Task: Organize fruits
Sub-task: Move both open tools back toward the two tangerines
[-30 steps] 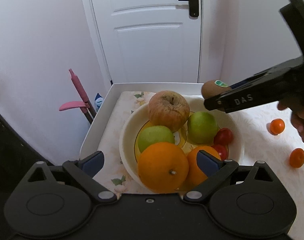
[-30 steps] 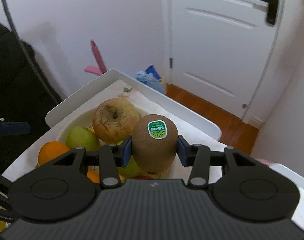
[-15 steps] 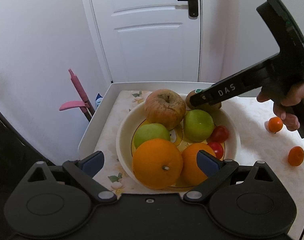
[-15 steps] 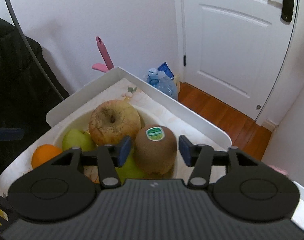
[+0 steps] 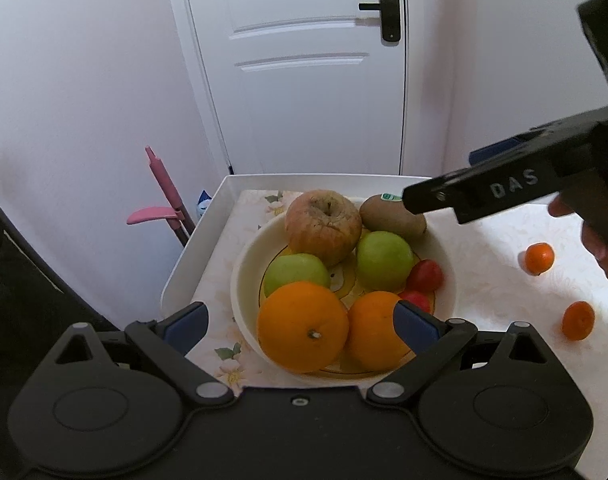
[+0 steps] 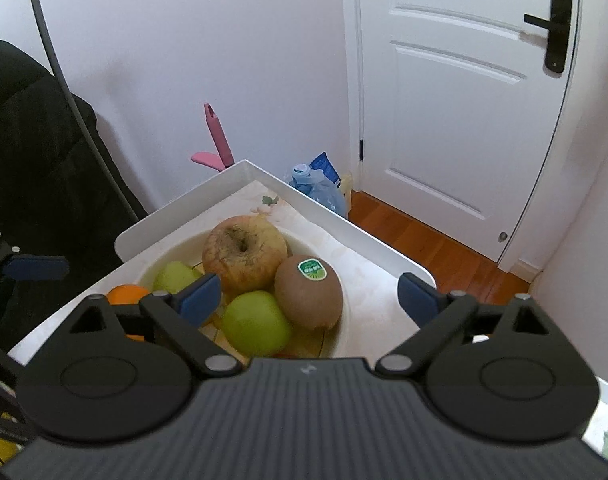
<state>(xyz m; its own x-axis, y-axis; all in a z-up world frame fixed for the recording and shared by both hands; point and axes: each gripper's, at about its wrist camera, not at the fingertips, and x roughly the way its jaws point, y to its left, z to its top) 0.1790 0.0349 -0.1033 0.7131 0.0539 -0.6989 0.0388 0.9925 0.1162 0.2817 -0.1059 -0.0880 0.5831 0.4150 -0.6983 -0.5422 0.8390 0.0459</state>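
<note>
A cream bowl [image 5: 243, 264] holds a wrinkled brown apple [image 5: 322, 228], two green apples [image 5: 384, 260], two oranges [image 5: 301, 326], small red fruits [image 5: 424, 276] and a brown kiwi [image 5: 392, 216] with a green sticker at its far rim. My right gripper [image 6: 310, 296] is open and empty, its jaws wide apart just above the kiwi [image 6: 308, 294]; it also shows in the left wrist view [image 5: 420, 200]. My left gripper [image 5: 299, 322] is open and empty, near the bowl's front edge.
Two small tangerines [image 5: 540, 258] [image 5: 578, 320] lie on the floral tablecloth right of the bowl. The white table has a raised rim [image 5: 199, 236]. A pink-handled tool [image 5: 163, 196], a water bottle [image 6: 316, 186] and a white door [image 5: 304, 60] stand beyond it.
My right gripper lowered the kiwi into the bowl's far side, opened its jaws, let go and has drawn back and up. The left gripper stayed nearly still.
</note>
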